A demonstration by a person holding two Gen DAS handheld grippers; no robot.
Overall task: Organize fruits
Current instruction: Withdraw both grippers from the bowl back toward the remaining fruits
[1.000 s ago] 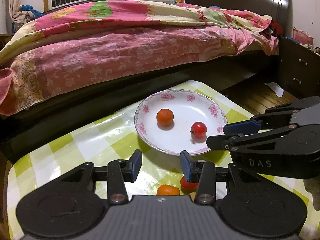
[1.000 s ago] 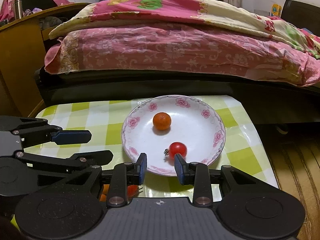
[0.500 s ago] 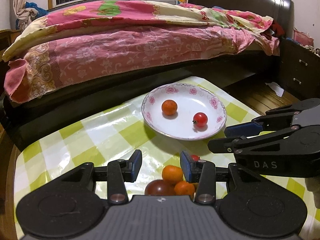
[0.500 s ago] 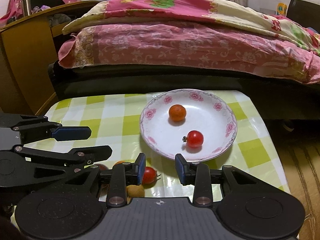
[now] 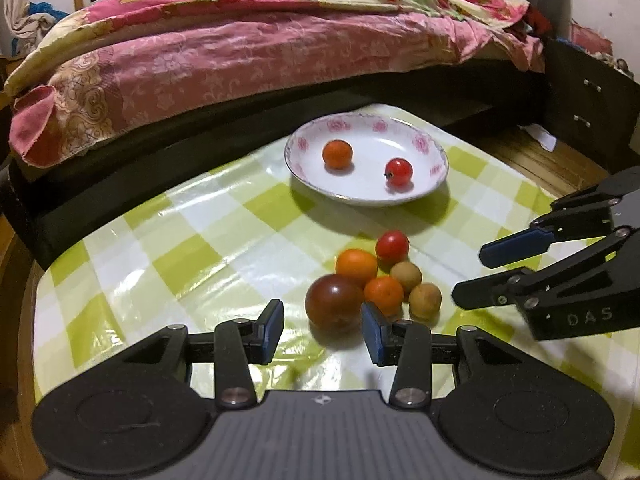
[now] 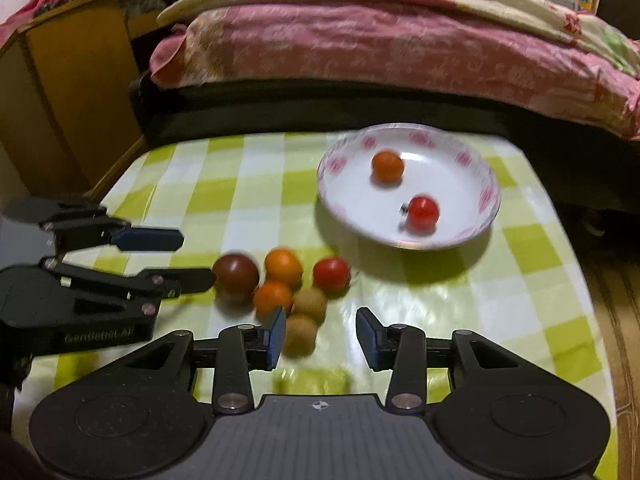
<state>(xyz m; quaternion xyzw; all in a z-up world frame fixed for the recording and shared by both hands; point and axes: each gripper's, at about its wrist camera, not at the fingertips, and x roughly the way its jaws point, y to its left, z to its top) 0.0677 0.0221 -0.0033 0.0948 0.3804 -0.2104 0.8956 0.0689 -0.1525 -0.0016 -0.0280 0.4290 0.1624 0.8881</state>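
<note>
A white floral plate (image 5: 432,168) (image 6: 486,204) holds an orange (image 5: 337,154) (image 6: 387,165) and a red tomato (image 5: 398,172) (image 6: 422,210). A cluster of loose fruit lies nearer me: a dark tomato (image 5: 334,306) (image 6: 235,274), two oranges (image 5: 356,266) (image 6: 283,267), a red tomato (image 5: 392,245) (image 6: 331,273) and two brown longans (image 5: 425,300) (image 6: 309,302). My left gripper (image 5: 322,332) (image 6: 176,258) is open, just short of the dark tomato. My right gripper (image 6: 320,338) (image 5: 472,276) is open, just short of the longans.
The fruit sits on a small table with a green-and-white checked cloth (image 5: 180,248) (image 6: 540,280). A bed with a pink quilt (image 5: 248,48) (image 6: 380,40) runs close behind it. A wooden cabinet (image 6: 68,92) stands at left, dark drawers (image 5: 588,104) at right.
Both grippers have pulled back toward me from the plate, bringing the loose fruit cluster fully into view. Both stay open and empty. The right view is blurred by motion.
</note>
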